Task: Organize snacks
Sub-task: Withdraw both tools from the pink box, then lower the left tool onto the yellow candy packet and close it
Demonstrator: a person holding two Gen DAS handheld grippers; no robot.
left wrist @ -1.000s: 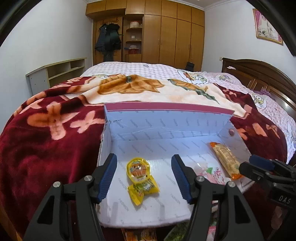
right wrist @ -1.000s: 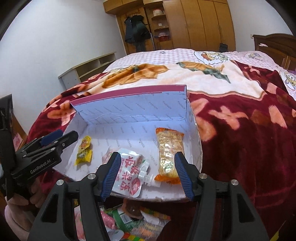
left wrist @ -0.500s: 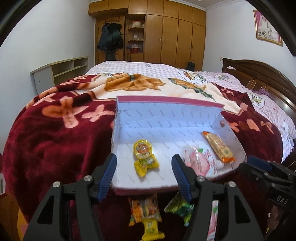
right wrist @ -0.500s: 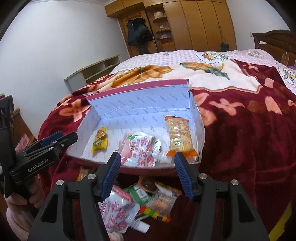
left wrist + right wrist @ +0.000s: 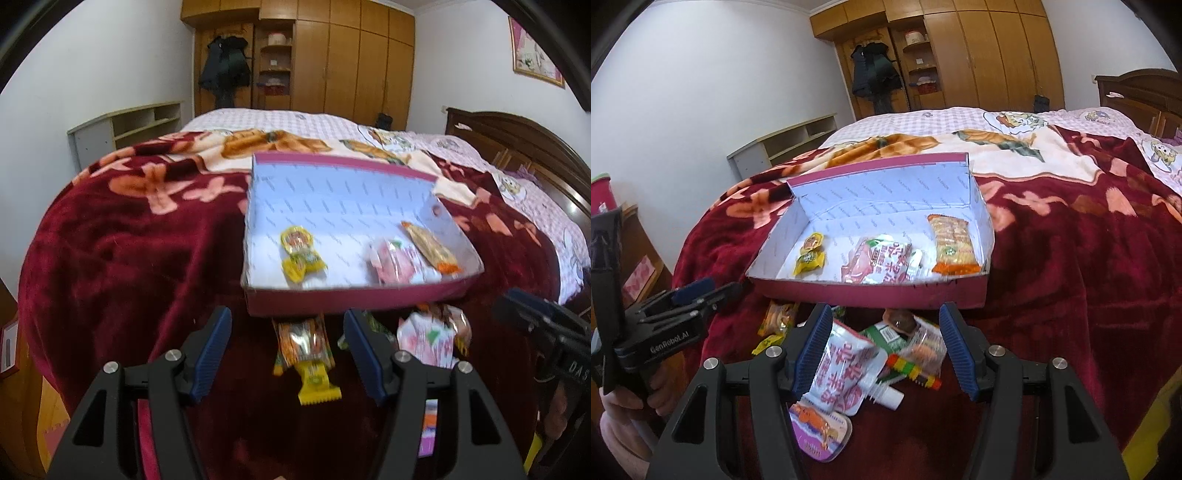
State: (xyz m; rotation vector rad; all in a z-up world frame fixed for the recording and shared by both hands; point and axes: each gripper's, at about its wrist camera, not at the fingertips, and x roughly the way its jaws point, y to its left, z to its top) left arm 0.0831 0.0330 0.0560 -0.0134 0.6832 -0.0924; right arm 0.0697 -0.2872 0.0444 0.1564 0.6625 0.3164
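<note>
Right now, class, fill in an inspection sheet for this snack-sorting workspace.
Surface: red floral blanket over a bed.
Job's things: open box holding a yellow candy, pink pouch and orange cracker pack.
Clutter: loose snack pile in front of the box.
Grippers: left gripper and right gripper both open, empty.
Cables: nothing seen.
Surroundings: wooden wardrobe, low shelf.

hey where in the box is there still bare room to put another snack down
Inside the box, the back strip along the upright flap is bare. There is also a gap between the yellow candy and the pink pouch. The right side is tight: the pouch lies close to the orange cracker pack. The pile on the blanket in front of the box is crowded.
</note>
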